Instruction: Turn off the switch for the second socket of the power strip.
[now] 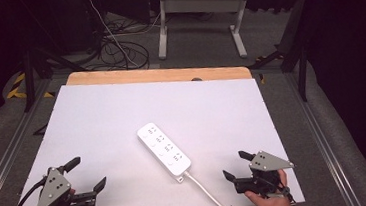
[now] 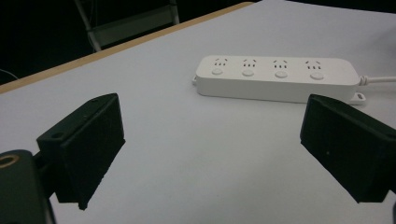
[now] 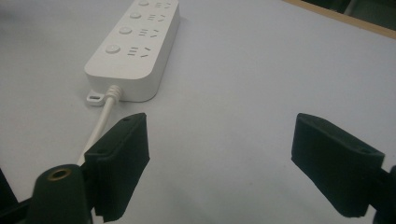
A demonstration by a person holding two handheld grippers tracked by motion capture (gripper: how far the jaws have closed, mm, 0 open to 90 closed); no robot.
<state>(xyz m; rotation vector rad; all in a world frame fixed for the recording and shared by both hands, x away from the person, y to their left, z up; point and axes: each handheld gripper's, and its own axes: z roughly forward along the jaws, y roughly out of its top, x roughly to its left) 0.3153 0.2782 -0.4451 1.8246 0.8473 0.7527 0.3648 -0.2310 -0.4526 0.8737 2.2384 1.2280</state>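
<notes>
A white power strip (image 1: 164,149) with several sockets and round buttons lies diagonally near the middle of the white table top (image 1: 121,113). Its white cable (image 1: 206,191) runs off the near edge. My left gripper (image 1: 87,174) rests open at the near left corner, well apart from the strip. My right gripper (image 1: 236,164) sits open at the near right, just right of the cable. The left gripper view has the power strip (image 2: 275,77) lying beyond the spread jaws. In the right gripper view the power strip (image 3: 135,46) and its cable (image 3: 100,123) lie ahead to the left.
A wooden strip (image 1: 158,76) borders the table's far edge. Metal rails (image 1: 5,158) run along both sides. Beyond the table stand a white desk frame (image 1: 198,16) and loose cables (image 1: 116,48) on the carpet.
</notes>
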